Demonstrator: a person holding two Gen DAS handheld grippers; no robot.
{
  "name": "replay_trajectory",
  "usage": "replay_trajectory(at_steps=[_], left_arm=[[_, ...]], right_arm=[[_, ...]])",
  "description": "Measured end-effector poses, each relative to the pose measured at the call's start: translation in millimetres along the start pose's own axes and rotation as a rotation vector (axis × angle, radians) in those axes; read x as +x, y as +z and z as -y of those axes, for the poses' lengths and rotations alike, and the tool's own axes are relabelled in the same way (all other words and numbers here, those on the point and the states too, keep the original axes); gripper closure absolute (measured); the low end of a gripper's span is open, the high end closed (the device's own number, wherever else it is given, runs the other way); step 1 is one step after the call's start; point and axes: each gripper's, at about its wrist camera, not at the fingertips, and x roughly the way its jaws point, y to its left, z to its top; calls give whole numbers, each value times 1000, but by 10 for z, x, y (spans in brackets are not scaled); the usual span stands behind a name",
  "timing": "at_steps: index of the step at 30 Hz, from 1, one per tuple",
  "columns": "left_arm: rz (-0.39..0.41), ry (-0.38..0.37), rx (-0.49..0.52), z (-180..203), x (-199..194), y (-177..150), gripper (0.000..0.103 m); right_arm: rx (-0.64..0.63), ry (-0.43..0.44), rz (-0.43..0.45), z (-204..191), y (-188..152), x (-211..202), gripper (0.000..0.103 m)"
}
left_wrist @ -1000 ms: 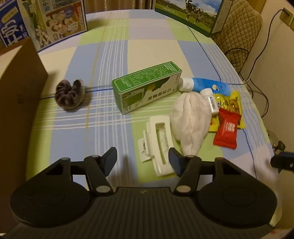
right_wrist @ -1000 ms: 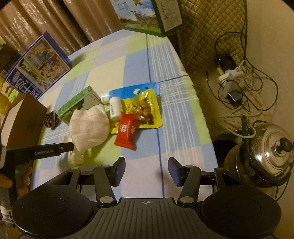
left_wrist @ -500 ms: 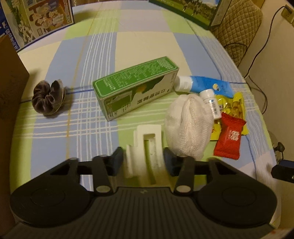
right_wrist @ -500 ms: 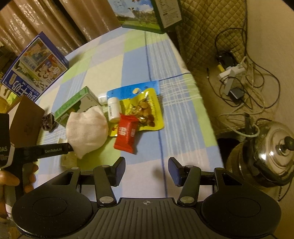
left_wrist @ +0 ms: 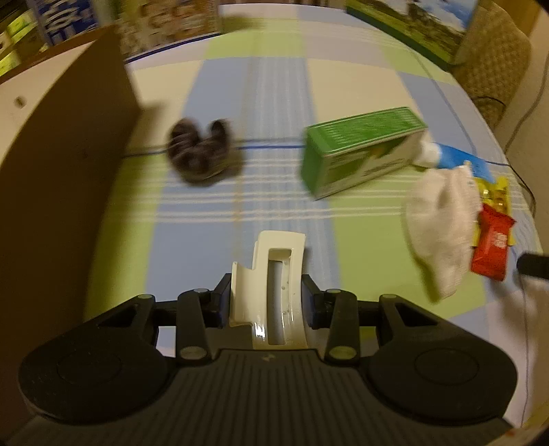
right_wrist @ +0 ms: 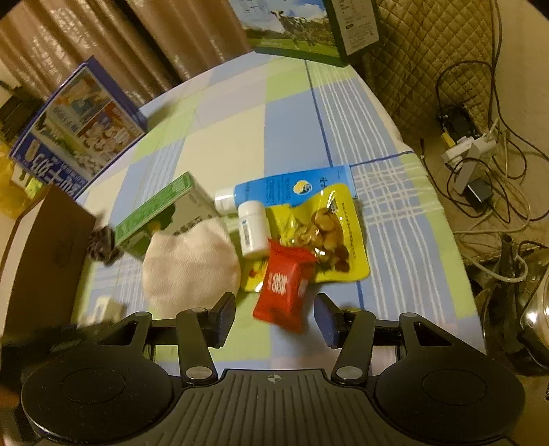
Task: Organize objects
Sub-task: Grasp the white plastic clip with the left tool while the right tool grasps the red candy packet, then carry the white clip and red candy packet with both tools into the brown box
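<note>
Tablecloth (left_wrist: 274, 85) in blue, green and cream checks is spread over the table, and everything is laid on it. At the far edge a carton printed with a cow (right_wrist: 302, 31) is stood, and at the far left corner a blue picture box (right_wrist: 79, 133) is propped. A brown cardboard box (left_wrist: 61, 164) is set along the left edge. Near the middle a green carton (left_wrist: 360, 151) is laid on its side, with a blue tube (right_wrist: 284, 188) touching its right end. Just nearer than the carton a white cloth bundle (right_wrist: 190, 264) is seen, and to its right a yellow snack pouch (right_wrist: 329, 236) is spread flat under a small white bottle (right_wrist: 252, 230) and a red candy packet (right_wrist: 284, 288). A dark scrunchie (left_wrist: 199, 151) is placed between the cardboard box and the green carton, apart from both.

The left gripper (left_wrist: 266, 302) is seen closing, its jaws narrow, and a cream hair claw clip (left_wrist: 271, 284) is gripped between the pads, lifted off the cloth near the front edge and blurred little against a smeared background. The right gripper (right_wrist: 274, 319) is held half open above the front right part of the table; the lower end of the red candy packet is framed between its fingers, and no contact with either pad is shown. Off the right edge, cables, a power strip (right_wrist: 459, 151) and a steel kettle (right_wrist: 528, 308) are seen on the floor.
</note>
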Motion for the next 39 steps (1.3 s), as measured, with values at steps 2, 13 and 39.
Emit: replay_trajectory(at_steps=[2,13,39], left_arm=[[0,14,-27,-111,-29,-47,68],[3,58,-69,-330,-138,-233,68],[-46,-5,68,-65,-359,-693,68]], right_arm=[[5,-12,4,-17,28,71,54],[-49,-95,13,-69,-27,339,77],[-282,59,-184,-374,-768,-131,82]])
